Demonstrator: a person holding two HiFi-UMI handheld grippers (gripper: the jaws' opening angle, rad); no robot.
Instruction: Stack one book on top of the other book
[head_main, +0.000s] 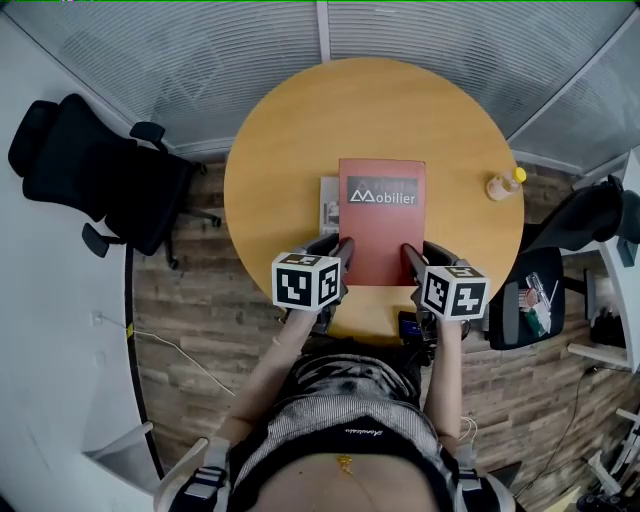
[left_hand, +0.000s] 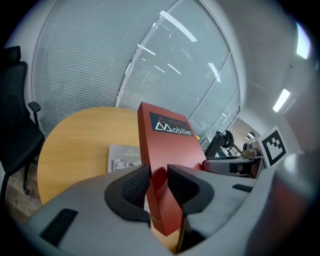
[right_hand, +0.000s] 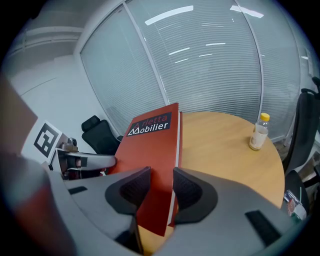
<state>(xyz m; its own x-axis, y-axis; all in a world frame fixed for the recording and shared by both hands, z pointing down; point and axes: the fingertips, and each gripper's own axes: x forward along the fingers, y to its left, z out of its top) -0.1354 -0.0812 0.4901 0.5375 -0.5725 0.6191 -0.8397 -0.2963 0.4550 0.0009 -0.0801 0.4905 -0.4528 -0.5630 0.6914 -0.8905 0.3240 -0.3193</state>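
The step in hand is the carry. The red book (head_main: 381, 220) is gripped at its near end by both tongs and held over the round wooden bench (head_main: 290, 130), above the grey book (head_main: 329, 203) that it is meant to land on.

The left tongs (head_main: 343, 250) are clenched on the near left corner of the red book. In the left gripper view, the pads of the left tongs (left_hand: 157, 182) press on the cover from either side. The right tongs (head_main: 411, 256) are clenched on the near right corner, and in the right gripper view the right tongs (right_hand: 161, 186) pinch the cover and the page edge between them.

The grey book lies flat on the bench. From the head view, only a strip of it shows along the red book's left side, so the two are not yet squared up. In the left gripper view, the near end of the red book looks raised off the bench. Whether its far edge already rests on the grey book cannot be told.

The next move probably calls for bringing the red book a little to the left in the head view, until it covers the grey one. It should then be lowered level with both hands together, and both tongs released only once its weight sits on the lower book. A bottle (head_main: 503, 184) stands well apart at the bench's right edge, clear of the work.
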